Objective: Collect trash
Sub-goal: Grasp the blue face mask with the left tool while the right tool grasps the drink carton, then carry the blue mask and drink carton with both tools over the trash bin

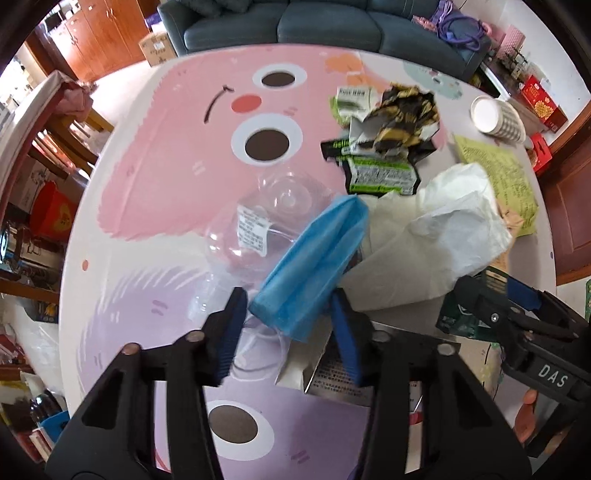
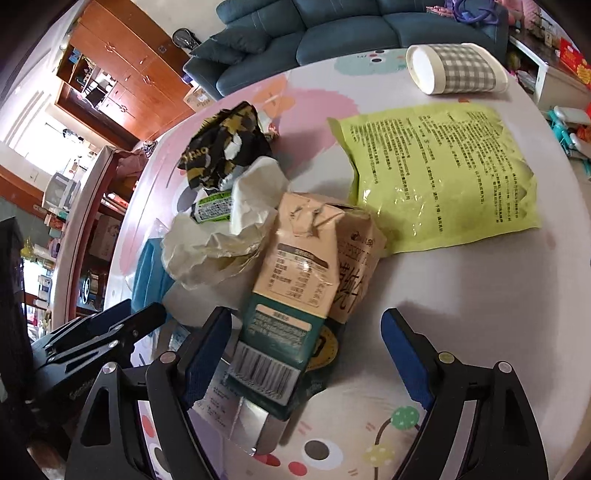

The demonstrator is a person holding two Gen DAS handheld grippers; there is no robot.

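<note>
Trash lies piled on a round table with a pink cartoon cover (image 1: 155, 177). A folded blue sheet (image 1: 310, 266) points its near end between the fingers of my left gripper (image 1: 288, 332), which stands open around it. A clear plastic container (image 1: 266, 221) lies just left of the sheet. A beige and green drink carton (image 2: 306, 280) lies on its side between the wide-open fingers of my right gripper (image 2: 306, 325), closer to the left finger (image 2: 207, 343). Crumpled white paper (image 2: 221, 240) rests against the carton.
Black-and-yellow wrappers (image 1: 402, 114) and a green-labelled wrapper (image 1: 380, 173) lie further back. A yellow-green bag (image 2: 443, 177) and a tipped checked paper cup (image 2: 454, 68) sit at the far right. A blue sofa (image 1: 295, 26) stands behind the table and wooden cabinets (image 2: 122, 74) to the left.
</note>
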